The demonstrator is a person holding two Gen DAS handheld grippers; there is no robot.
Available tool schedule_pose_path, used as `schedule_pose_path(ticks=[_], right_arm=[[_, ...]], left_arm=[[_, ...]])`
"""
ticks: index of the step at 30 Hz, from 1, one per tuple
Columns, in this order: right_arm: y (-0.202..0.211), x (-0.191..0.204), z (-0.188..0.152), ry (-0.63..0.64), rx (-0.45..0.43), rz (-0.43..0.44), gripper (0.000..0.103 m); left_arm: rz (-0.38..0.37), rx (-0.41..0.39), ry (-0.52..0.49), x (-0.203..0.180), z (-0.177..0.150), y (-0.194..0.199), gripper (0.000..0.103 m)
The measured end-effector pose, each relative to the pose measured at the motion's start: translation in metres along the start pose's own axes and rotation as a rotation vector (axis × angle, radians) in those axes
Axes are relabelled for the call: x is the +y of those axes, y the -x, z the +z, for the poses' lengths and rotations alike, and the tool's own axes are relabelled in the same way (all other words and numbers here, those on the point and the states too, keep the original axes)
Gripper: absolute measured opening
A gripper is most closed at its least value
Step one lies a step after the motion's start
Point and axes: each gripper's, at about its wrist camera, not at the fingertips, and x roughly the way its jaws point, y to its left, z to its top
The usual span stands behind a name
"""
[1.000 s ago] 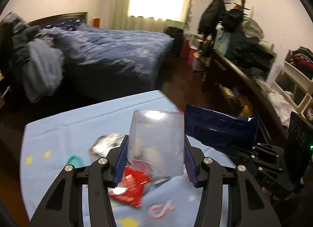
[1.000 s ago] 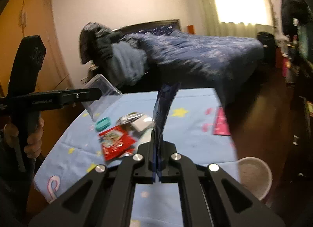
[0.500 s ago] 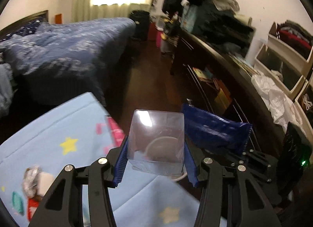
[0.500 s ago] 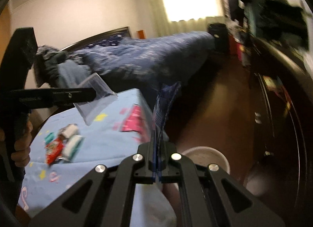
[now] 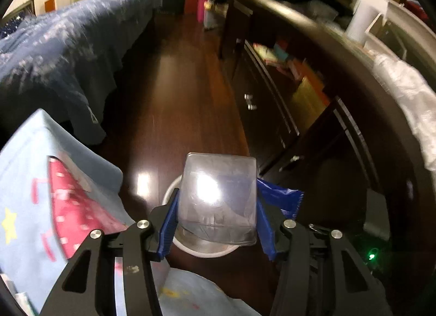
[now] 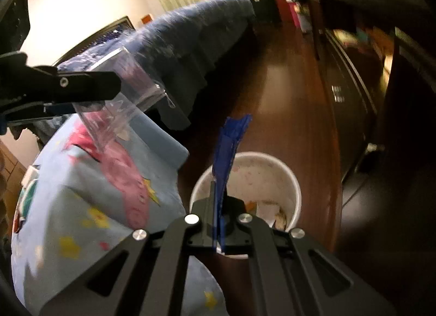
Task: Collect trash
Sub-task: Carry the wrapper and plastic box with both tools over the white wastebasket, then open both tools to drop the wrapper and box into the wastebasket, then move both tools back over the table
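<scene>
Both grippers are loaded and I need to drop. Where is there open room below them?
The white round trash bin is open-topped, with scraps only at its bottom, under the blue foil wrapper. Bare dark wooden floor runs between the blue bed quilt and dark cabinet. The light-blue tablecloth crowds the bin's left.

Dark wood floor (image 5: 174, 92) runs between a blue-quilted bed (image 5: 68, 51) and dark cabinets (image 5: 313, 114).

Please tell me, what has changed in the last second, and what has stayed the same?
Both grippers swung away from the blue tablecloth toward the white round waste bin on the floor. Unchanged: the left gripper grips the clear plastic box, and the right gripper pinches the blue foil wrapper.
</scene>
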Motion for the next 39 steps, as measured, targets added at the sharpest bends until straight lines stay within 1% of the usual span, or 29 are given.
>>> schedule_pose_path(ticks=[4,7,13,15,16,18,19,20,21,22,23,24,26,27,28,29,31,32,34,36,39], right_arm=[[-0.024,-0.013,-0.010,-0.031,0.044,-0.009,0.003],[-0.043,-0.022,-0.017,-0.052,0.078,-0.010,0.003],[-0.070,-0.035,-0.025,-0.078,0.121,-0.007,0.004],[-0.077,-0.039,-0.027,-0.087,0.131,-0.005,0.005],[-0.080,-0.041,-0.027,-0.090,0.134,-0.004,0.006],[-0.086,-0.043,-0.029,-0.099,0.142,0.009,0.007],[-0.087,-0.043,-0.030,-0.099,0.142,0.011,0.011],[-0.089,-0.044,-0.030,-0.096,0.142,0.010,0.016],[-0.090,-0.044,-0.031,-0.096,0.140,0.015,0.026],[-0.090,-0.043,-0.031,-0.094,0.139,0.021,0.035],[-0.089,-0.043,-0.031,-0.090,0.138,0.022,0.038],[-0.089,-0.042,-0.031,-0.082,0.136,0.025,0.040],[-0.088,-0.040,-0.031,-0.071,0.129,0.034,0.050],[-0.087,-0.039,-0.031,-0.064,0.119,0.034,0.058],[-0.085,-0.038,-0.030,-0.057,0.110,0.033,0.065],[-0.084,-0.037,-0.030,-0.050,0.097,0.033,0.068],[-0.080,-0.036,-0.028,-0.043,0.074,0.039,0.079],[-0.079,-0.035,-0.028,-0.043,0.071,0.041,0.082],[-0.078,-0.034,-0.027,-0.044,0.070,0.048,0.091],[-0.075,-0.032,-0.026,-0.045,0.065,0.049,0.096],[-0.066,-0.027,-0.023,-0.040,0.057,0.048,0.100]], left_arm=[[0.019,0.075,0.019,-0.001,0.003,-0.033,0.051],[0.037,0.117,0.031,-0.002,0.004,-0.049,0.051],[0.031,0.188,0.072,0.000,0.005,-0.079,0.052],[0.031,0.185,0.072,0.000,0.007,-0.078,0.052],[0.049,0.179,0.062,-0.001,0.008,-0.078,0.053],[0.057,0.177,0.058,0.001,0.009,-0.078,0.057],[0.059,0.177,0.058,0.001,0.009,-0.078,0.057],[0.065,0.175,0.059,0.001,0.009,-0.077,0.061],[0.068,0.172,0.059,0.001,0.010,-0.077,0.067],[0.076,0.166,0.058,0.001,0.010,-0.075,0.071],[0.084,0.158,0.056,0.001,0.011,-0.074,0.081],[0.090,0.152,0.055,0.001,0.012,-0.074,0.087],[0.095,0.136,0.054,0.000,0.013,-0.072,0.091],[0.094,0.137,0.052,0.001,0.013,-0.072,0.094],[0.098,0.138,0.053,0.001,0.014,-0.072,0.095],[0.106,0.137,0.056,0.001,0.013,-0.072,0.096],[0.106,0.130,0.064,0.002,0.013,-0.070,0.099],[0.110,0.122,0.072,0.004,0.013,-0.068,0.099],[0.114,0.116,0.079,0.005,0.013,-0.067,0.099],[0.111,0.117,0.086,0.005,0.012,-0.066,0.099],[0.092,0.118,0.108,0.005,0.011,-0.060,0.099]])
